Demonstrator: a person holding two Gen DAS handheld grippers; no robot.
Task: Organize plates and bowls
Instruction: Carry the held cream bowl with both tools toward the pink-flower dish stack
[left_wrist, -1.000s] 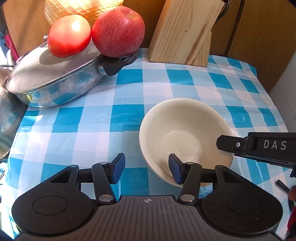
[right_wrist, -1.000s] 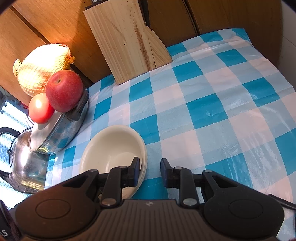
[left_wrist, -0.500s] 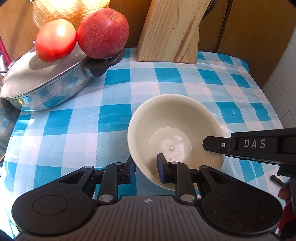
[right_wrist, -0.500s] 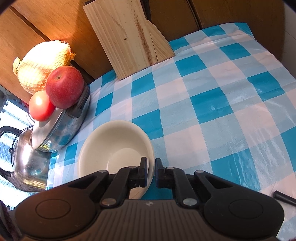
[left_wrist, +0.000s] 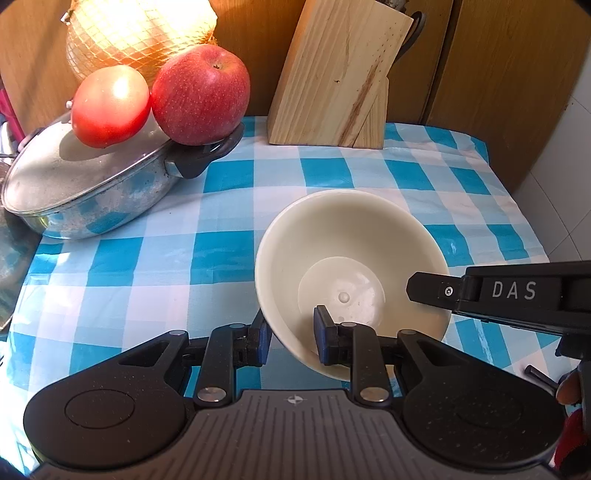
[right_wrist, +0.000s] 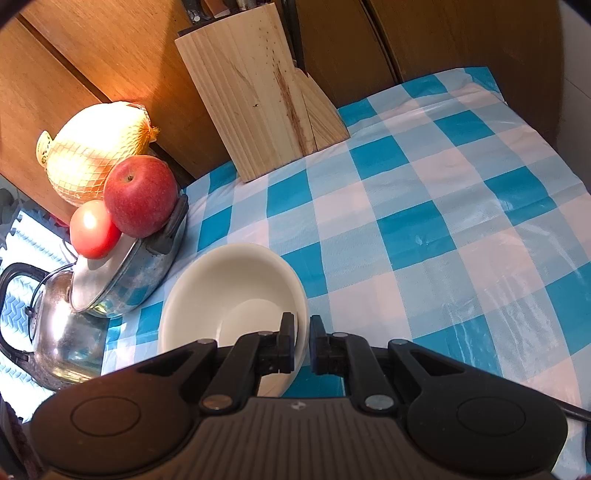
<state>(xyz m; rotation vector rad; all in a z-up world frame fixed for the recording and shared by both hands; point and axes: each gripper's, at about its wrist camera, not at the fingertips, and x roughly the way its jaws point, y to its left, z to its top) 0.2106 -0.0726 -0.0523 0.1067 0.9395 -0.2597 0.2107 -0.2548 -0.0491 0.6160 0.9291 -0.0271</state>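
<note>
Cream bowl (left_wrist: 351, 258) sits tilted on the checked counter (left_wrist: 184, 251), its rim pinched by both the left hand-held gripper (left_wrist: 290, 338) and right hand-held gripper (right_wrist: 303, 343).

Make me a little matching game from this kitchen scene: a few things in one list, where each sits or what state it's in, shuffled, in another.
Things:
1. apple
2. bowl
3. knife block
4. kettle

Places or states:
A. stands on the checked cloth against the wooden wall
B. rests on the pan's black handle, beside the tomato
C. gripped at its rim by both the left gripper and the right gripper
D. shiny metal, off the cloth's edge next to the pan

Pairs: 1-B, 2-C, 3-A, 4-D
</note>
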